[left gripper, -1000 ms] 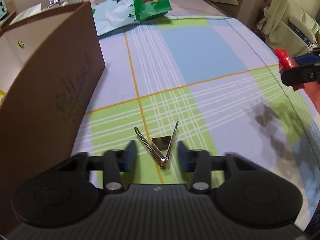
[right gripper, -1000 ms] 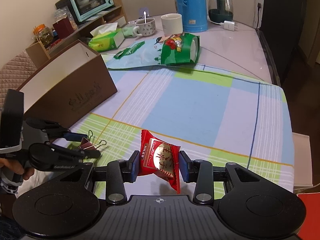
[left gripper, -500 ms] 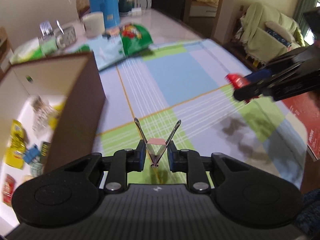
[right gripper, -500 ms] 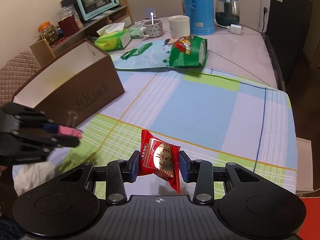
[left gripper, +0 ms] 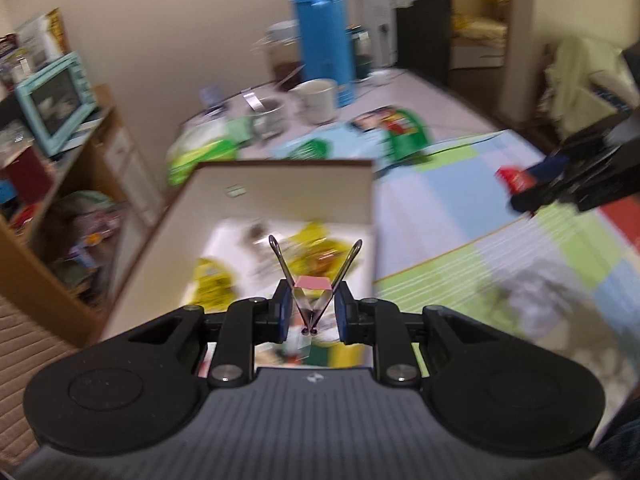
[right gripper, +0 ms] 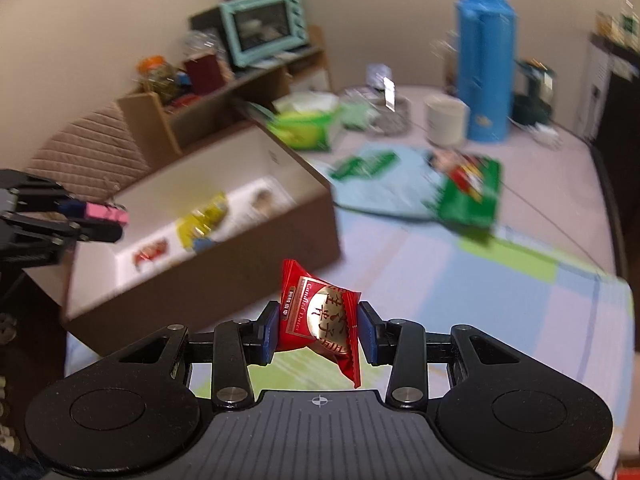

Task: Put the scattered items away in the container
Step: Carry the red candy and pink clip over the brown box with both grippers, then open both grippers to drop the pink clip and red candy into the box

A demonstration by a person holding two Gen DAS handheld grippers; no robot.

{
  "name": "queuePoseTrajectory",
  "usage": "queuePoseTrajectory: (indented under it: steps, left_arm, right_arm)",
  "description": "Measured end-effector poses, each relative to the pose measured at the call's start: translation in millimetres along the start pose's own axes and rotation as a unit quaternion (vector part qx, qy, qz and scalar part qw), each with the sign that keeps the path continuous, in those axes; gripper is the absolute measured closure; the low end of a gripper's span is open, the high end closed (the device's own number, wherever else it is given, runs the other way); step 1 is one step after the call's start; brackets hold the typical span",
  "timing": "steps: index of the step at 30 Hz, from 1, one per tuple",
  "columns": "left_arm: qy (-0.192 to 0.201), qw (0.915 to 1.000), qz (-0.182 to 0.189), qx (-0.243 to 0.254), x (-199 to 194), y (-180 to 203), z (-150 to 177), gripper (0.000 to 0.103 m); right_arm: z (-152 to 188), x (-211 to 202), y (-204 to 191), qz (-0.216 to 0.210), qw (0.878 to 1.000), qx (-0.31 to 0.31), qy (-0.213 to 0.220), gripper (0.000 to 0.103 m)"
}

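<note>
While the left gripper [left gripper: 311, 312] hangs over the open cardboard box [left gripper: 280, 172], its two blue pads are clenched on one pink binder clip [left gripper: 313, 286], whose two wire handles fan up in a V. Below it the box's white floor holds a blurred heap of packets, at least two of them yellow [left gripper: 210, 276]; the rest is too smeared to count. Beyond the box stand one tall blue flask [left gripper: 323, 40], one white mug [left gripper: 317, 100] and a green snack bag [left gripper: 404, 132] on the checked tablecloth [left gripper: 460, 216]. One mint-green toaster oven [left gripper: 56, 100] sits on a shelf at the left. At the right edge the other tool shows, carrying something red. From the right wrist camera, the right gripper [right gripper: 318, 330] is clamped on a single red candy packet [right gripper: 318, 316], held in the air above the cloth just short of the box's near wall [right gripper: 224, 276]. Its gold print reads "Candied Date" beside large Chinese characters. Inside the box I count one yellow packet [right gripper: 202, 218], one small red sweet [right gripper: 150, 254], one blue clip [right gripper: 203, 243] and a pale wrapper farther back. The left tool reaches in from the left edge, holding the pink clip over the box's open end.
</note>
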State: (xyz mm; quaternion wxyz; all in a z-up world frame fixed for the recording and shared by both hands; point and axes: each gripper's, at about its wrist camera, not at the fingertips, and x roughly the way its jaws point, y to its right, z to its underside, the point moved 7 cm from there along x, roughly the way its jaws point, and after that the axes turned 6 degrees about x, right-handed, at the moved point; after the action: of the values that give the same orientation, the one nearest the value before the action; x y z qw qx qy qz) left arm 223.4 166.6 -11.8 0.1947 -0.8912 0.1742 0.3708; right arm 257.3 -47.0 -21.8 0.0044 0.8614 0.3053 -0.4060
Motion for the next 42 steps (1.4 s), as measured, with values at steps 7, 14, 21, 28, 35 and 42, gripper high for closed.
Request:
queuePoseTrajectory:
  steps: [7,14,21,28,35,42]
  left_arm:
    - [-0.043,0.9988,-0.019,0.017,21.1,-50.9,28.2,0.085]
    - [-0.064,0.9973,0.002,0.035,48.9,-81.1,46.5,0.085]
    - [-0.075,0.9951,0.037,0.053,84.5,-93.2,51.8,0.085]
    - [-0.096,0.9927,0.049,0.055,122.0,-100.8,61.2,0.072]
    - [-0.102,0.9911,0.068,0.052,124.1,-106.2,63.8,0.066]
    - [-0.113,0.9904,0.065,0.047,114.1,-111.2,62.2,0.062]
  right_arm:
    - [-43.3,32.4,-63.6,-0.046,0.998,-0.042,0.019,0.064]
    - [-67.1,76.5,-105.7,-0.064,0.996,-0.062,0.011,0.064]
    - [-78.1,113.5,-110.3,-0.048,0.998,-0.048,-0.008,0.064]
    - [-81.0,131.8,-101.5,-0.029,0.999,-0.031,-0.024,0.064]
    - [-82.2,146.1,-95.0,-0.016,0.999,-0.025,-0.038,0.064]
    - [-81.1,167.7,-94.5,-0.015,0.998,-0.028,-0.057,0.064]
